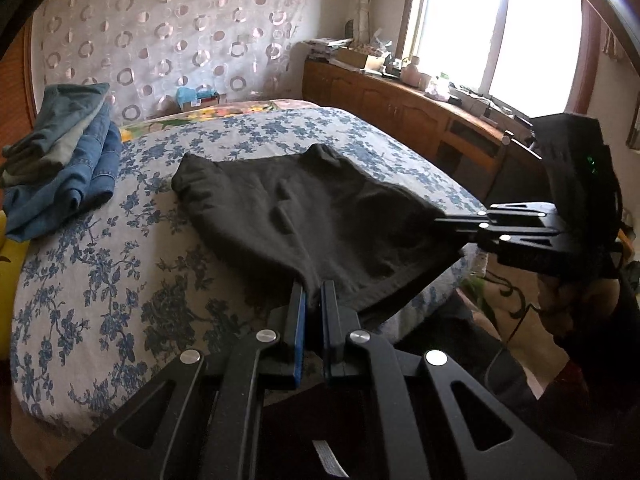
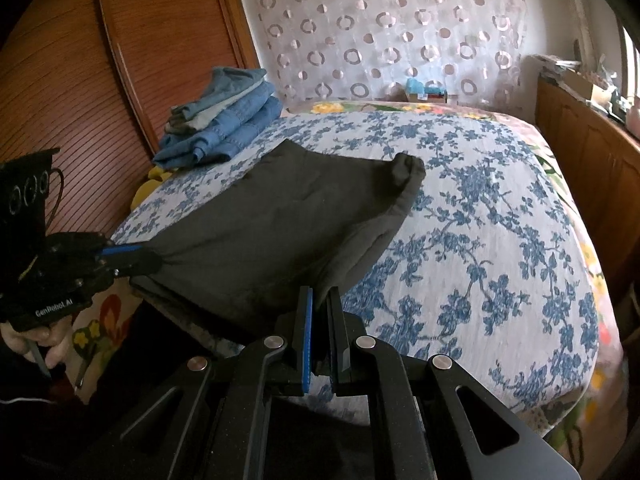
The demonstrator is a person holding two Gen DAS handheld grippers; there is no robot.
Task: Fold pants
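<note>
We see the black pants [image 1: 316, 208] spread on the floral bedspread [image 1: 100, 280], near edge lifted. The left gripper [image 1: 314, 292] and right gripper [image 2: 320, 300] each pinch 1 corner of that edge.

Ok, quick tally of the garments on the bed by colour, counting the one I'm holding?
Black: 1, the black pants, clamped at the near edge by the left gripper and the right gripper.
Blue denim: at least 2, folded in the stack; exact count unclear.
Total: at least 3.
</note>
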